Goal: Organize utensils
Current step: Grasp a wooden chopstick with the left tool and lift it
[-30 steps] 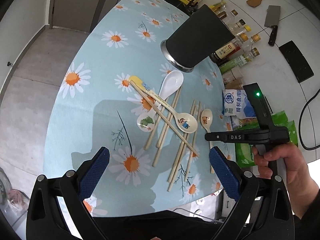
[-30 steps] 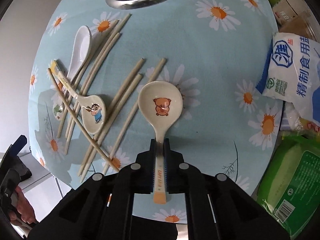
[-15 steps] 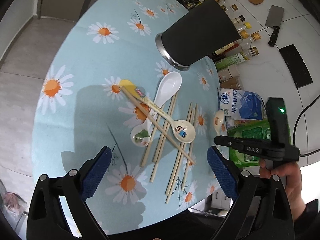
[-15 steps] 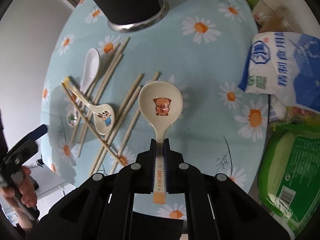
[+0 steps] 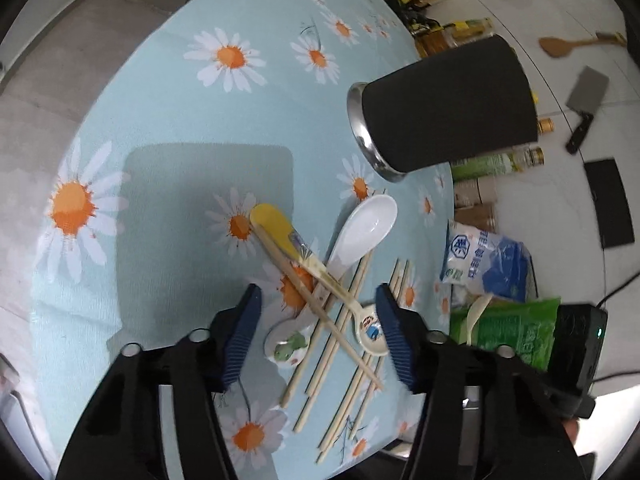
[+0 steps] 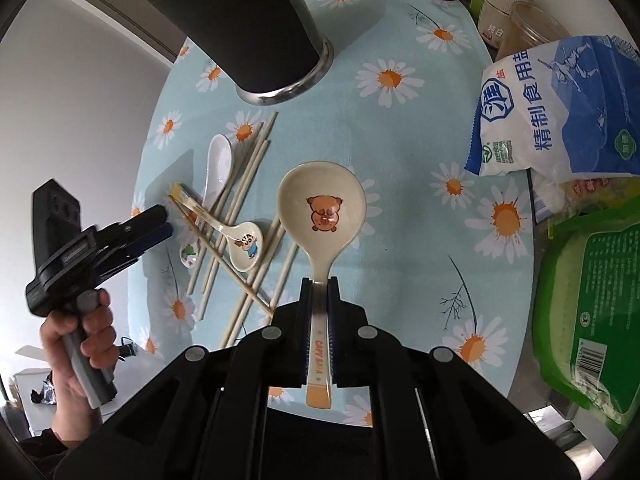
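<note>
My right gripper (image 6: 320, 286) is shut on the handle of a cream bear spoon (image 6: 322, 204) and holds it lifted above the daisy tablecloth (image 6: 400, 128). My left gripper (image 5: 318, 320) is open and hovers over a pile of utensils: a white spoon (image 5: 366, 228), a yellow-handled cartoon spoon (image 5: 370, 328), a small frog spoon (image 5: 286, 346) and several wooden chopsticks (image 5: 340, 360). A black utensil cup (image 5: 444, 110) with a steel rim stands behind the pile; it also shows in the right wrist view (image 6: 244, 28). The left gripper shows in the right wrist view (image 6: 156, 228).
A blue and white salt bag (image 6: 556, 112) and a green packet (image 6: 592, 304) lie at the table's right edge. Jars and bottles (image 6: 496, 12) stand behind them. A cleaver (image 5: 584, 104) and a wooden spatula (image 5: 576, 44) lie on the white counter beyond.
My right gripper has lifted the bear spoon up off the table. My left gripper has moved forward and down over the pile of spoons and chopsticks, still open.
</note>
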`<state>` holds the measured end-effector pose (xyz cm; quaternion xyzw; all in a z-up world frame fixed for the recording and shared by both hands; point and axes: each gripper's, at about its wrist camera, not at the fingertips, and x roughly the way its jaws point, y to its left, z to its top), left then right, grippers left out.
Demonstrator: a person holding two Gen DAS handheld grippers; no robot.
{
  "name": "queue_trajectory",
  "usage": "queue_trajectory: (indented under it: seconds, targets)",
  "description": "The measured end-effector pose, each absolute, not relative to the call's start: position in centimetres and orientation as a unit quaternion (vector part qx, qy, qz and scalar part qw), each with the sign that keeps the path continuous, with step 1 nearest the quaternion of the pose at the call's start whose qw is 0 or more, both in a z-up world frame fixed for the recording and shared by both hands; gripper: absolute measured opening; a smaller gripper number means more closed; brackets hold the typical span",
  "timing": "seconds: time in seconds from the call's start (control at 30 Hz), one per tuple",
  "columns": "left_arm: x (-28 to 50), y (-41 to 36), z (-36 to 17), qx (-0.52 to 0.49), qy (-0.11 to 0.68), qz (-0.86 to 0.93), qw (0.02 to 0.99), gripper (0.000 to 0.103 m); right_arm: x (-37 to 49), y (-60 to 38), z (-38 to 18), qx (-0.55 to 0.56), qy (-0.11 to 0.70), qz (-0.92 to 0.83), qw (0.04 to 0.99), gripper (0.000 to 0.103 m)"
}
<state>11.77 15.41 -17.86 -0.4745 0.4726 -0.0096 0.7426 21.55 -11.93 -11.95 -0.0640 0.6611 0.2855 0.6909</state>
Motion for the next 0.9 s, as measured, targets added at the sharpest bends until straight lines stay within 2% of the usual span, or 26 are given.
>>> queue_trajectory:
  seconds: [0.1, 0.17, 0.5, 0.57, 0.9]
  targets:
    - [12.2, 15.5, -18.7, -0.494, 0.472, -0.010, 0.730, 0.045, 21.6, -12.3, -11.6, -0.057, 0.659, 0.289, 0.692, 0.008]
    - [12.3, 15.4, -19.0, -0.503, 0.470, -0.005, 0.725, 0.035, 21.6, -12.4, -11.4, -0.055, 0.658, 0.291, 0.692, 0.008]
    - [12.2, 15.7, -19.5, -0.513, 0.460, 0.019, 0.724, 0.019, 22.1, -12.7, -11.5, -0.056, 0.657, 0.293, 0.692, 0.008]
    - [12.1, 15.7, -19.6, -0.510, 0.460, 0.025, 0.726, 0.010, 22.1, -12.6, -11.5, -0.057, 0.657, 0.296, 0.691, 0.008]
    - [11.2, 15.8, -20.0, -0.524, 0.442, 0.032, 0.728, 0.007, 22.8, -12.2, -11.3, -0.062, 0.651, 0.306, 0.692, 0.008]
